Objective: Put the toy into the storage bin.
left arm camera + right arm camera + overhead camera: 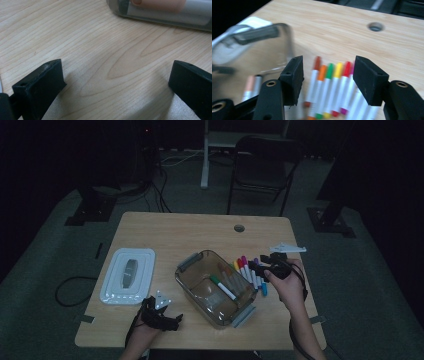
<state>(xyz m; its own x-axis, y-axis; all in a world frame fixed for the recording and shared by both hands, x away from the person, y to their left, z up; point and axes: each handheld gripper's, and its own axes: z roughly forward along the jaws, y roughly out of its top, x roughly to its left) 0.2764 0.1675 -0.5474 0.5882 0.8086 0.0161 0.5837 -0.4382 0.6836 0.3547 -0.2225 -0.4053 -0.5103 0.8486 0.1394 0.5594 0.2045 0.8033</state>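
Black jaws of your right gripper stood apart and empty above the row of markers beside the clear bin, so you were between picks and next needed to lower onto one marker, while your left gripper rested open on the table.

Bare table beyond the bin; marker row just right, lid left.

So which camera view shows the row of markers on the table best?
The right gripper view: the row of markers lies close, between the open right tool's jaws, caps easy to tell apart. The high view shows the markers small and dim beside the clear box.
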